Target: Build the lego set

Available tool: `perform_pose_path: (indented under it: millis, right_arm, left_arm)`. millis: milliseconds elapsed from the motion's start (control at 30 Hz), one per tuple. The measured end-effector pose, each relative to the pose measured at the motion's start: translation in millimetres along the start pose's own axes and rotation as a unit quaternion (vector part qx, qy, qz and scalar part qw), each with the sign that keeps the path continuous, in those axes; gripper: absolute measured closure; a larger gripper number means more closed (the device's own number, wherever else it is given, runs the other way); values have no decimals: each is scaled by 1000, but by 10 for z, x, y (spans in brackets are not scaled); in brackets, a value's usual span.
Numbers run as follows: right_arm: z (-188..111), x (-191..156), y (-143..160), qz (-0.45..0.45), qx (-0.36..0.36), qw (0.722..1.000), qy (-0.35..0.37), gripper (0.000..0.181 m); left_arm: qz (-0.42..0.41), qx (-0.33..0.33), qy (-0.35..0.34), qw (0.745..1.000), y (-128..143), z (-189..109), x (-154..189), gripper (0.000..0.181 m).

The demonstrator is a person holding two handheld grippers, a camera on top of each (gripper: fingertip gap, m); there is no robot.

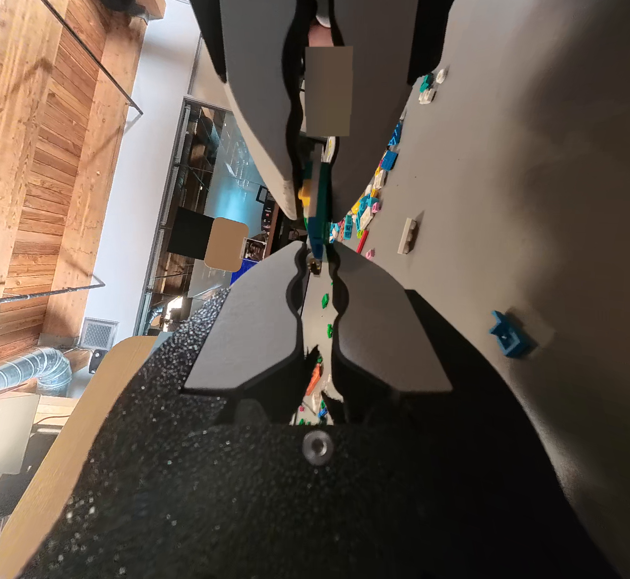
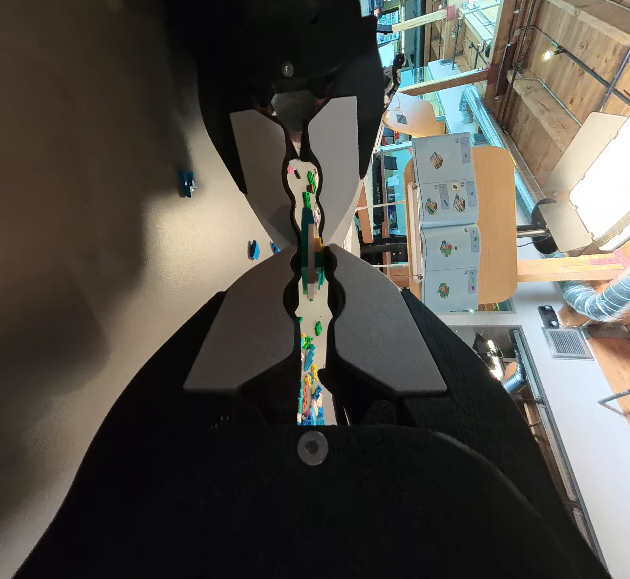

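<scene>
We see both tools closed on one partly built lego assembly (image 2: 311,255), held edge-on above the counter (image 1: 477,255). The left tool (image 1: 315,255) and right tool (image 2: 312,257) face tip to tip along its long axis; loose bricks (image 1: 366,208) lie below.

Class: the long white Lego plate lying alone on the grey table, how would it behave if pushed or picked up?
The white Lego plate looks rigid, so it likely won't flex. Lying flat, it should slide, not roll. It appears thin and probably light, so awkward to grip.
</scene>
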State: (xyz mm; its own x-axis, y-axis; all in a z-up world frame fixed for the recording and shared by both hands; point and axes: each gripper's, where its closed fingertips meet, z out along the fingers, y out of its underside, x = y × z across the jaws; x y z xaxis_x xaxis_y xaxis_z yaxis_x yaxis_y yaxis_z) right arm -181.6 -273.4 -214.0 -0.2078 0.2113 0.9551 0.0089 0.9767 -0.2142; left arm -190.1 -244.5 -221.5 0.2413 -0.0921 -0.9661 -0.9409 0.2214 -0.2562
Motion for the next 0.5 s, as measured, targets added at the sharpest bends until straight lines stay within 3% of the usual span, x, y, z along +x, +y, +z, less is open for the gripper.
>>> perform_pose_path:
  millis: [367,500]
  right_arm:
    - [7,-51,-12,-3,0,1000,-12,171]
    - [4,-17,-6,11,1,1000,-7,171]
  left_arm:
    - [3,-7,38,999,14,-18,58,172]
    - [-45,1,34,998,0,-7,30,172]
